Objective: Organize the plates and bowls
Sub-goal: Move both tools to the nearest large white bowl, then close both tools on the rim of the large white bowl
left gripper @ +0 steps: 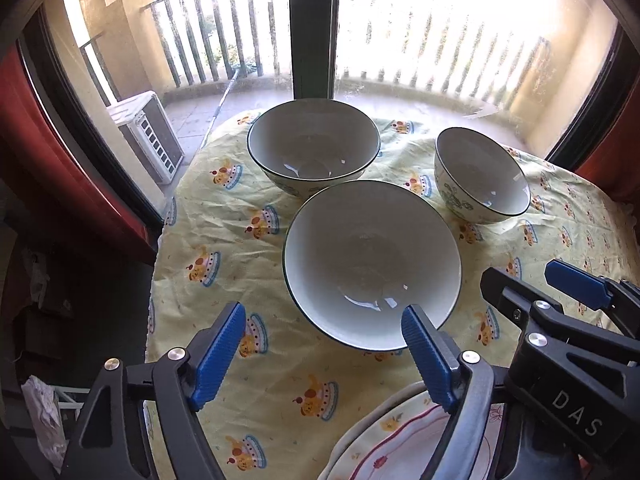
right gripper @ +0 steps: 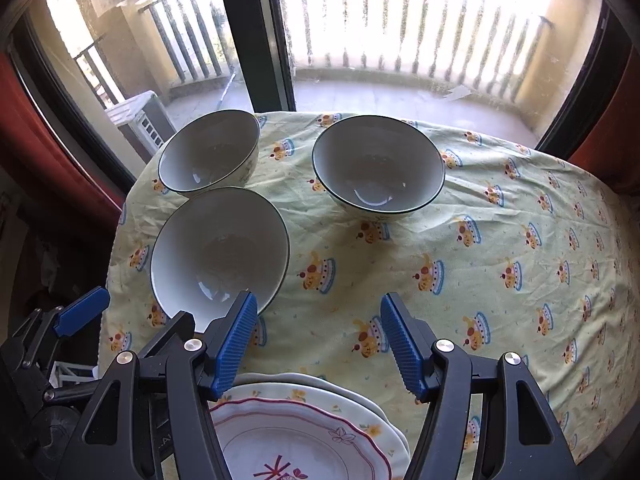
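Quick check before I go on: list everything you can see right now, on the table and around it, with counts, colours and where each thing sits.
bowls: three, white inside with dark rims, apart on the cloth; two at the left in the right wrist view, one further right.
plates: a stack, white and pale yellow with red trim on top, at the near edge; the count is unclear.
tablecloth: one, pale yellow with cartoon print, covering the table.
window frame: dark, behind the table, with a balcony railing beyond.
outdoor unit: one, white, on the balcony at the left.
curtains: red, on both sides.
left claw: black with blue pads, open, empty.
right claw: the same, open, empty, above the plates.
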Tool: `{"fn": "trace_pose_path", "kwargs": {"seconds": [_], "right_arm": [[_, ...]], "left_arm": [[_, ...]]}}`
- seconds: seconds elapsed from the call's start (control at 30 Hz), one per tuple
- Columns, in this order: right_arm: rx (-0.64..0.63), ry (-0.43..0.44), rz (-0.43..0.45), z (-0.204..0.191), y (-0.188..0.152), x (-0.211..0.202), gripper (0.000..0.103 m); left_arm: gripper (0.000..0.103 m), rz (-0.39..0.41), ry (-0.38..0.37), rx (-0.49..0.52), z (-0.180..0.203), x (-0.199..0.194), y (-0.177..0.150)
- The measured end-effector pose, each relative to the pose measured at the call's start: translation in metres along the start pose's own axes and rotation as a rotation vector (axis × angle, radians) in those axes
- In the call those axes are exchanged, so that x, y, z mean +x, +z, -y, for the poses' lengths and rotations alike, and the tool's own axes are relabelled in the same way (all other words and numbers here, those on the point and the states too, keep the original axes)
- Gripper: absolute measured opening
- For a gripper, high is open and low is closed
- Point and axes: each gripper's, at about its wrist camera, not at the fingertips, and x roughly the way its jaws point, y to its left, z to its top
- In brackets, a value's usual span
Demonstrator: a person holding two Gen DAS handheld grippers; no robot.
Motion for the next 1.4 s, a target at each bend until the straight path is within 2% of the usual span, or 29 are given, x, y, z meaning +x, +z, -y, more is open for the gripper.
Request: {"fn": "trace_pose_path", "kwargs": {"seconds": [0.17, 0.23, 0.33, 0.47, 0.57, 0.6, 0.67, 0.77, 0.87, 1.23, 1.3, 1.33, 1.37, 1.4], "right_arm": [[-0.003, 0.011, 0.019, -0.011, 0.011, 0.019, 0.068], [-0.018, -0.015, 0.021, -0.016, 0.015, 0.026, 0.067], [-0.019, -0.047, 0.029, -0.021, 0.020, 0.036, 0.063], [0.019, -0.028, -0.001, -0.020, 0.027, 0.053, 0.046], [0.012, -0.021, -0.010, -0.023, 0.031, 0.062, 0.023], [0.005, -0.020, -0.012, -0.025, 0.032, 0.064, 0.019], [0.012, 0.000, -0.027, -0.025, 0.033, 0.068, 0.016], [0.014, -0.001, -0.027, -0.024, 0.034, 0.070, 0.014], [0.011, 0.006, -0.027, -0.023, 0.034, 0.070, 0.014], [0.032, 0.026, -0.034, -0.007, 0.027, 0.055, 0.012], [0.032, 0.025, -0.028, -0.001, 0.026, 0.050, 0.010], [0.033, 0.026, -0.025, 0.003, 0.024, 0.047, 0.009], [0.034, 0.028, -0.020, 0.007, 0.023, 0.043, 0.002], [0.032, 0.074, -0.011, 0.009, 0.022, 0.038, 0.002]], "left_arm": [[0.070, 0.023, 0.017, 0.010, -0.008, 0.017, 0.010], [0.069, 0.016, 0.016, 0.008, -0.011, 0.026, 0.014], [0.062, 0.001, 0.017, -0.004, -0.015, 0.040, 0.020], [0.053, -0.011, 0.038, -0.002, -0.018, 0.054, 0.028], [0.046, -0.035, 0.028, 0.001, -0.017, 0.063, 0.031], [0.044, -0.043, 0.019, -0.002, -0.016, 0.065, 0.032], [0.034, -0.051, 0.023, 0.002, -0.015, 0.067, 0.033], [0.025, -0.043, 0.067, 0.003, -0.012, 0.068, 0.034], [0.021, -0.043, 0.086, -0.001, -0.012, 0.067, 0.033], [0.021, -0.063, 0.058, -0.009, 0.000, 0.055, 0.026], [0.021, -0.055, 0.059, -0.008, 0.008, 0.049, 0.024], [0.016, -0.048, 0.034, -0.008, 0.012, 0.045, 0.024], [0.016, -0.031, 0.025, 0.006, 0.020, 0.039, 0.023], [0.014, -0.022, 0.024, 0.004, 0.028, 0.035, 0.024]]}}
